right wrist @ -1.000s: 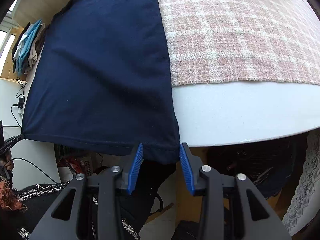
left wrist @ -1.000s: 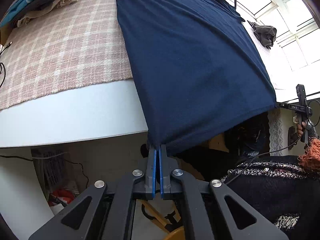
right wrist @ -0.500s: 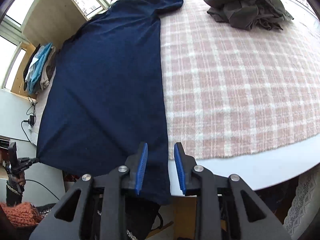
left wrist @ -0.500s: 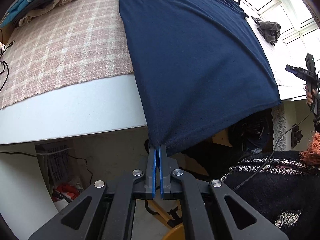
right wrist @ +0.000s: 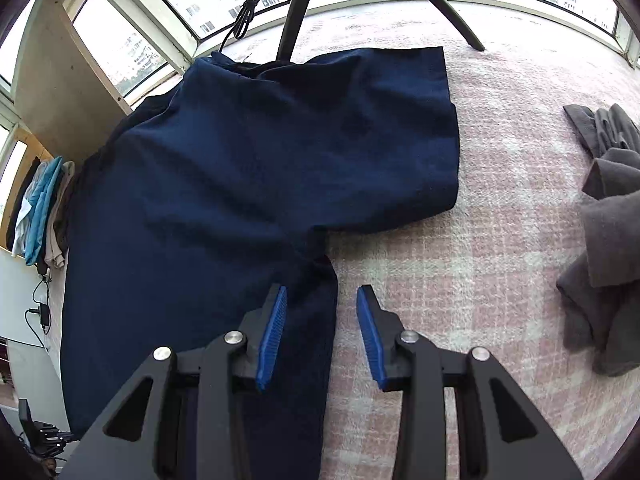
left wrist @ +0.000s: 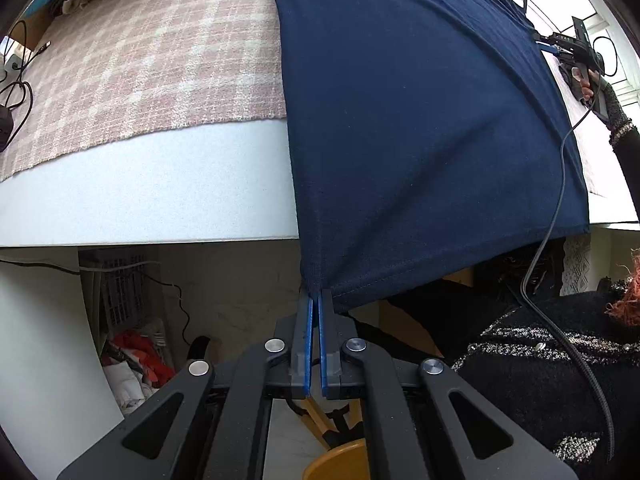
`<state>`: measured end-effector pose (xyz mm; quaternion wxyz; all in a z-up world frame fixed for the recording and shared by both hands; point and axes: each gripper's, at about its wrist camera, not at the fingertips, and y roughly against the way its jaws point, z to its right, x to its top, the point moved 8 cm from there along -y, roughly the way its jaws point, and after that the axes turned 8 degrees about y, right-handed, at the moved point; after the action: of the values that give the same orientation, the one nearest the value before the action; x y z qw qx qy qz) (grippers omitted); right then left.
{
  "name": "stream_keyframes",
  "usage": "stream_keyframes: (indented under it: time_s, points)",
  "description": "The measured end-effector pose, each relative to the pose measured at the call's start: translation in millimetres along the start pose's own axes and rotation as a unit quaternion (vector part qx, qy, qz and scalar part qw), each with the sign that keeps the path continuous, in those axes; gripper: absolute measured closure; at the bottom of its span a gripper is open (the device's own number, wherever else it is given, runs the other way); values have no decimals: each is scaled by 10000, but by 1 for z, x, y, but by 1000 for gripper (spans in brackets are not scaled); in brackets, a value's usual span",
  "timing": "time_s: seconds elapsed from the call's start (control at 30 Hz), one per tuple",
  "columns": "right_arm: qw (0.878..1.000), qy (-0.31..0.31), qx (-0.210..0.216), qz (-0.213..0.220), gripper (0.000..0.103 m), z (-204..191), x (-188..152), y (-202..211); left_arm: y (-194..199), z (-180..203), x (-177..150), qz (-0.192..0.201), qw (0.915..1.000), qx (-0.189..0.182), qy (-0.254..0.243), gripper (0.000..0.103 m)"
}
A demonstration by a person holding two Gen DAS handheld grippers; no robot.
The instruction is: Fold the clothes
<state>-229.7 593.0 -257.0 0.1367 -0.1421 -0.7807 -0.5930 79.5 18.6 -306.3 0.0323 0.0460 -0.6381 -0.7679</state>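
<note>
A navy T-shirt [left wrist: 416, 120] lies spread lengthwise on the pink plaid cloth [left wrist: 152, 64], its hem hanging over the table's front edge. My left gripper [left wrist: 315, 300] is shut on the hem's left corner, below the table edge. In the right wrist view the navy T-shirt [right wrist: 224, 184] shows its right sleeve [right wrist: 392, 132] lying flat. My right gripper [right wrist: 322, 312] is open above the shirt's right side edge, just below the armpit, with nothing between its fingers. The right gripper [left wrist: 572, 46] also appears far right in the left wrist view, held by a hand.
A grey crumpled garment [right wrist: 604, 240] lies at the right on the plaid cloth [right wrist: 500, 280]. Folded clothes [right wrist: 40, 212] are stacked at the far left. Tripod legs [right wrist: 296, 12] stand behind the collar. Cables [left wrist: 16, 92] lie at the table's left. Beneath the table stands a basket [left wrist: 124, 292].
My right gripper let go of the hem's right corner and moved up along the shirt's right edge to near the sleeve. The left gripper kept its hold on the hem.
</note>
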Motion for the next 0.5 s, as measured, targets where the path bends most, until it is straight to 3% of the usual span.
stream_keyframes:
  time_s: [0.03, 0.07, 0.17, 0.23, 0.4, 0.5]
  points:
    - [9999, 76, 63, 50, 69, -3, 4, -2, -1, 0, 0, -8, 10000, 8, 21, 101]
    - [9997, 147, 151, 80, 97, -7, 7, -5, -2, 0, 0, -15, 10000, 15, 41, 101]
    - [9973, 674, -180, 216, 98, -14, 16, 13, -6, -5, 1, -30, 9999, -18, 153, 101]
    - [9964, 657, -348, 404, 98, -8, 22, 24, -6, -8, 2, -47, 9998, -42, 198, 101]
    - [9953, 726, -644, -67, 95, -9, 10, -5, -5, -10, 2, -63, 9998, -95, 179, 101]
    - [9941, 787, -685, -294, 88, -16, -3, -3, -3, -9, 3, -62, 9998, -123, 114, 101]
